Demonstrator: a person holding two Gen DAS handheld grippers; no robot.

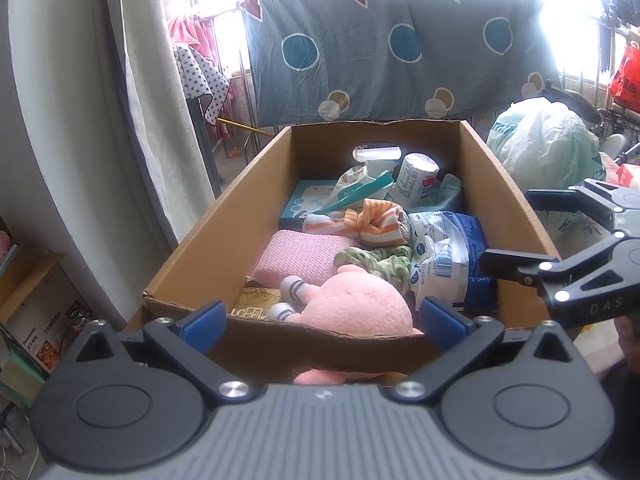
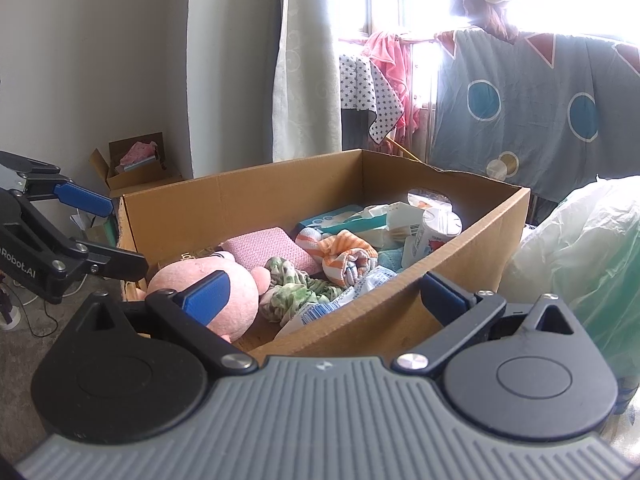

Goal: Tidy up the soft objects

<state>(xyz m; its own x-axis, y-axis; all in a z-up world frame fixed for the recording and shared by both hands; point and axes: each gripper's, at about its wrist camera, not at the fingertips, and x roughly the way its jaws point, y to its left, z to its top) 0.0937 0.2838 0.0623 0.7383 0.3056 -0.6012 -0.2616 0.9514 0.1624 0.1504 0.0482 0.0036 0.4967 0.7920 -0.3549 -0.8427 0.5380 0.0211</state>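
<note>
A cardboard box (image 1: pixel 192 240) is seen crowded with soft things; the pink plush toy (image 1: pixel 356 308) is lodged against its near wall, beside a pink knitted cloth (image 1: pixel 296 256) and a striped sock (image 1: pixel 380 224). The left hand-held gripper (image 1: pixel 322 316) and right hand-held gripper (image 2: pixel 324 292) are both held spread, empty. Neighbouring cloth could be snagged if the plush is pinched carelessly.

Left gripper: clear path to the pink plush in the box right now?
Probably yes. The left gripper is open at the near wall of the cardboard box, and the pink plush lies uncovered just inside; only that wall stands between.
</note>
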